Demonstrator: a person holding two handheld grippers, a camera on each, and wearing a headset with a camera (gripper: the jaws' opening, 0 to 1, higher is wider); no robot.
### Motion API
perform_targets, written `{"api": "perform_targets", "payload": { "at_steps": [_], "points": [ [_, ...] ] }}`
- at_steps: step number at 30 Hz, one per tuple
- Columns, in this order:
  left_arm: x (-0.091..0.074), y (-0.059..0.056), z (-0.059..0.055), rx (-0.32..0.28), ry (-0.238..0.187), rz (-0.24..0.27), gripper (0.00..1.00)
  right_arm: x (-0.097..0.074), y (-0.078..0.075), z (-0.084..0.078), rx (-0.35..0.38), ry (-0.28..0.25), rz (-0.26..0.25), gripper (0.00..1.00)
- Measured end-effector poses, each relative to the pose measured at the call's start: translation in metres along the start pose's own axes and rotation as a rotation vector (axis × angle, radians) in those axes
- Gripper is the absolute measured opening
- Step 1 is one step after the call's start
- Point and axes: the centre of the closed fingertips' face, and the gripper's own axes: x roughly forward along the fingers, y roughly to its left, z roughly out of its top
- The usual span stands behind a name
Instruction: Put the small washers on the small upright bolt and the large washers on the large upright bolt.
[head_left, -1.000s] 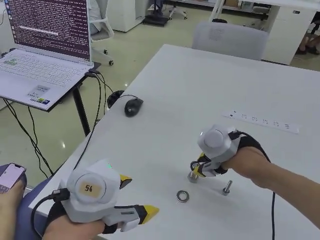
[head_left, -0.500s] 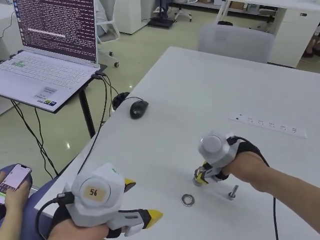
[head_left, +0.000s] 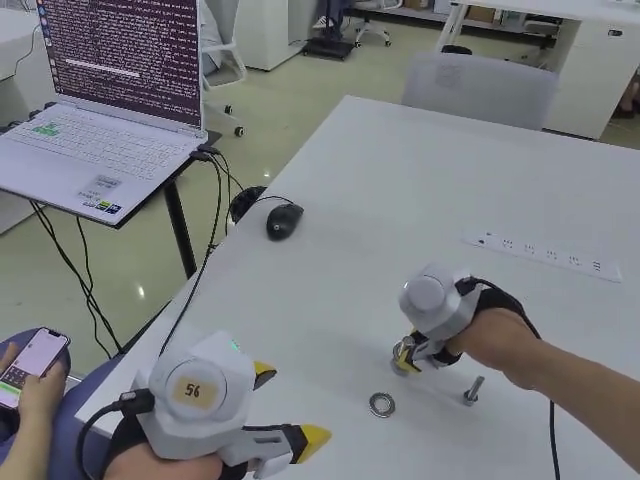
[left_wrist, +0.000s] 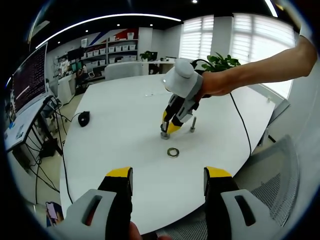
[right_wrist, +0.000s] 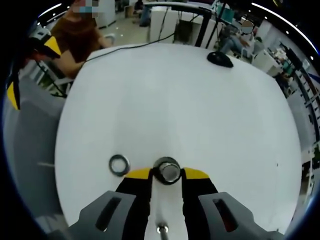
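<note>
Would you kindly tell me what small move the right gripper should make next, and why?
Probably ease the right gripper open. Its jaws flank the round top of the large bolt, so whatever it brought there looks delivered, though I cannot tell whether a washer is seated. One loose washer lies flat on the table nearby, not yet fetched.
</note>
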Motion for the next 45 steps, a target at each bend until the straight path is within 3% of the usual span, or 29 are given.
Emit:
{"api": "perform_targets", "payload": {
  "at_steps": [18,45],
  "points": [
    [-0.003,0.003,-0.005,-0.013,0.003,0.005,0.57,-0.003,0.001,-0.001,0.001,-0.009,0.013,0.24],
    [-0.005,0.003,-0.009,-0.019,0.01,0.011,0.57,0.021,0.005,-0.012,0.022,0.041,0.068,0.25]
  ]
}}
